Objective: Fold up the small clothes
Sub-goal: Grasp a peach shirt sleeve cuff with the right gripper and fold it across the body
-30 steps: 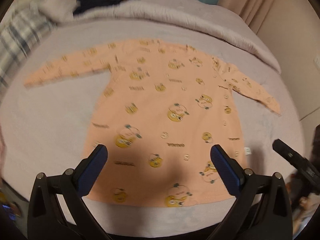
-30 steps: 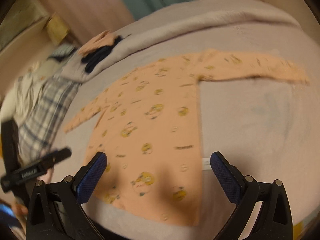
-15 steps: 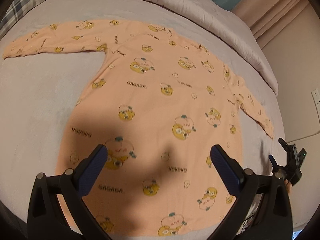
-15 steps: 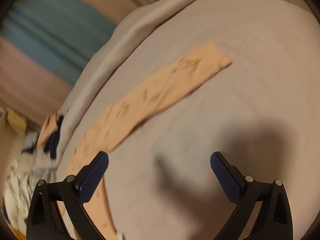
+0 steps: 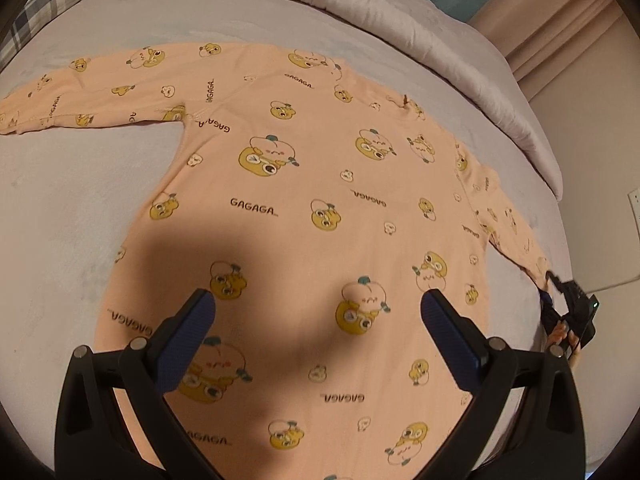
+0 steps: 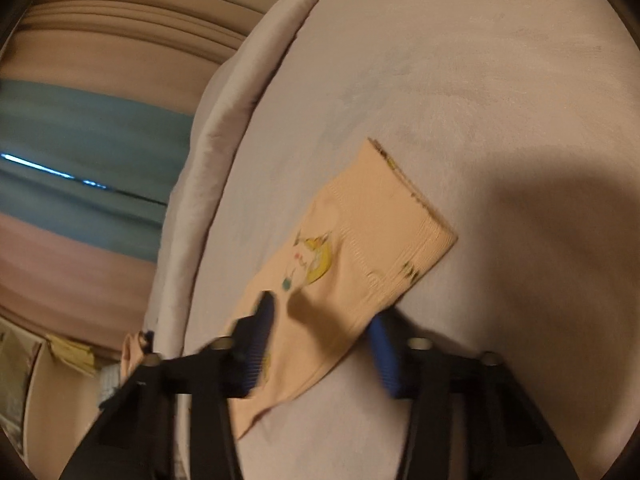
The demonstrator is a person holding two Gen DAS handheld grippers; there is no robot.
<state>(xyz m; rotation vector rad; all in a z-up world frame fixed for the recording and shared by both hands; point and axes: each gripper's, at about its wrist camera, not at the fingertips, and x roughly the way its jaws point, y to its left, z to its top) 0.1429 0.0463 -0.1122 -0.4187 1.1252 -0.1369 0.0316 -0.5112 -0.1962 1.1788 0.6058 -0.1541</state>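
Note:
A peach long-sleeved child's top [image 5: 304, 208] with yellow cartoon prints lies flat on the grey bed, sleeves spread left and right. My left gripper [image 5: 316, 320] is open and empty, hovering above the lower body of the top. My right gripper [image 6: 320, 324] straddles the right sleeve [image 6: 360, 248] near its cuff, with one blue pad on each side and the jaws partly closed around the cloth; the view is blurred. The right gripper also shows in the left wrist view [image 5: 572, 312] at the sleeve's end.
The grey bed cover [image 5: 80, 208] surrounds the top. A rolled grey duvet [image 5: 400, 4] lies along the far edge. A plaid cloth [image 5: 44, 4] is at the far left. Curtains [image 6: 80, 152] and a wall stand beyond the bed.
My right gripper has moved to the right sleeve's cuff and its jaws have narrowed around it. My left gripper has come lower and closer over the top's body.

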